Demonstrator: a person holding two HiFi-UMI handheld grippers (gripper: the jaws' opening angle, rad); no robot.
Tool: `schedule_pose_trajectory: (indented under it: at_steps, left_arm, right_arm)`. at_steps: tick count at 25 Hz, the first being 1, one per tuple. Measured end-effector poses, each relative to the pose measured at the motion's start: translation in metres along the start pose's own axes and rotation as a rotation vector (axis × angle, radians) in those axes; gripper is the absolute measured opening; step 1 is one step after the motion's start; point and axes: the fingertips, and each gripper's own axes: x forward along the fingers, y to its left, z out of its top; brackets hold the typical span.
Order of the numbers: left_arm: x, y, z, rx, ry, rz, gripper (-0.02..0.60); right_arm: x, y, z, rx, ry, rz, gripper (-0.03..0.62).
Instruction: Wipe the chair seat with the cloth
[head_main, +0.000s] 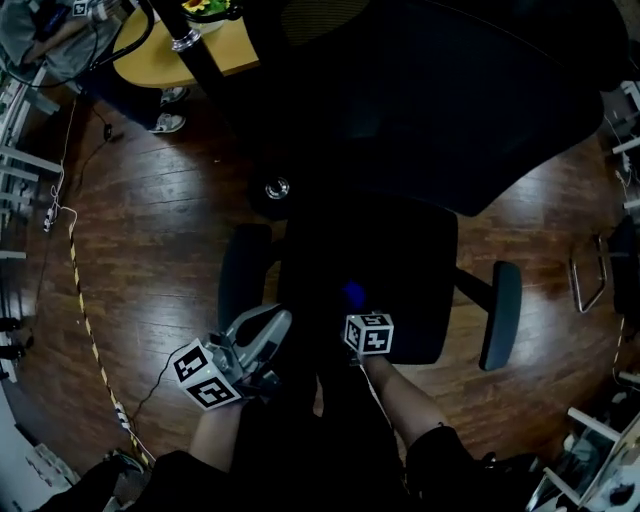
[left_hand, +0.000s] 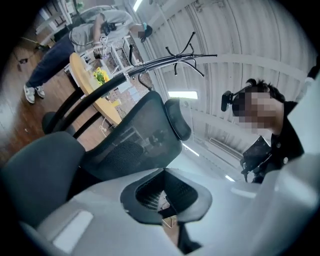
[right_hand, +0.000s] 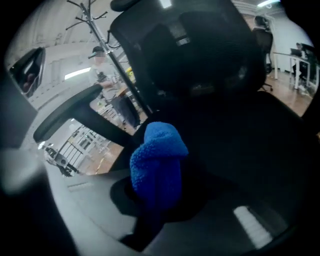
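Observation:
A black office chair stands in front of me; its seat (head_main: 400, 260) lies below the mesh backrest (head_main: 420, 90). My right gripper (head_main: 360, 318) hovers over the seat's near edge, shut on a blue fluffy cloth (head_main: 352, 294). In the right gripper view the cloth (right_hand: 157, 160) sticks up from the gripper (right_hand: 160, 200) above the dark seat (right_hand: 260, 150). My left gripper (head_main: 262, 330) is held off the seat's left front corner, beside the left armrest (head_main: 243, 275). In its own view the left gripper (left_hand: 167, 200) is shut and holds nothing, pointing up at the backrest (left_hand: 135, 140).
The right armrest (head_main: 502, 312) juts out at the seat's far side. A yellow round table (head_main: 165, 50) with a person (head_main: 60, 30) beside it is at the back left, next to a black coat-rack pole (head_main: 195, 50). A cable (head_main: 85, 310) runs across the wooden floor on the left.

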Motion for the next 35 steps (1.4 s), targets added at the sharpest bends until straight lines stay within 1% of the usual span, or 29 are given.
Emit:
schedule_pose_trajectory:
  at_steps: [3,6,7,10,14,16,19,23,25,28,30,35]
  left_arm:
    - [-0.023,0.011,0.009,0.009,-0.048,0.052,-0.011]
    - [-0.045,0.019,0.018,0.009,-0.09,0.093,-0.011]
    - [-0.051,0.021,0.021,0.009,-0.103,0.106,-0.011]
    - [-0.064,0.028,0.025,0.008,-0.131,0.13,-0.011]
    - [-0.068,0.028,0.029,0.013,-0.133,0.122,-0.011]
    - [-0.062,0.027,0.03,0.01,-0.124,0.11,-0.011]
    - [-0.044,0.023,0.025,0.006,-0.094,0.079,-0.011]
    - [-0.013,0.012,0.012,0.008,-0.039,0.027,-0.011]
    - [0.004,0.004,0.004,0.005,-0.003,-0.006,-0.011]
    - [0.033,-0.009,-0.014,-0.007,0.069,-0.081,-0.011]
    - [0.052,-0.018,-0.025,-0.013,0.1,-0.123,-0.011]
    - [0.082,-0.035,-0.044,0.001,0.159,-0.177,-0.011]
  right_arm:
    - [0.027,0.065,-0.015,-0.054,0.06,0.124,0.035]
    - [0.041,0.114,-0.034,-0.053,0.11,0.213,0.035]
    - [0.045,0.126,-0.042,-0.068,0.13,0.236,0.035]
    - [0.054,0.141,-0.064,-0.161,0.159,0.274,0.035]
    - [0.053,0.142,-0.068,-0.2,0.158,0.317,0.035]
    - [0.051,0.136,-0.067,-0.22,0.162,0.314,0.035]
    - [0.042,0.111,-0.068,-0.203,0.157,0.264,0.035]
    - [0.019,0.054,-0.071,-0.165,0.147,0.171,0.035]
    - [0.003,0.023,-0.07,-0.135,0.138,0.109,0.035]
    - [-0.028,-0.029,-0.072,-0.078,0.107,0.0,0.035]
    - [-0.049,-0.064,-0.075,-0.058,0.093,-0.065,0.035]
    - [-0.111,-0.137,-0.065,0.033,0.053,-0.212,0.035]
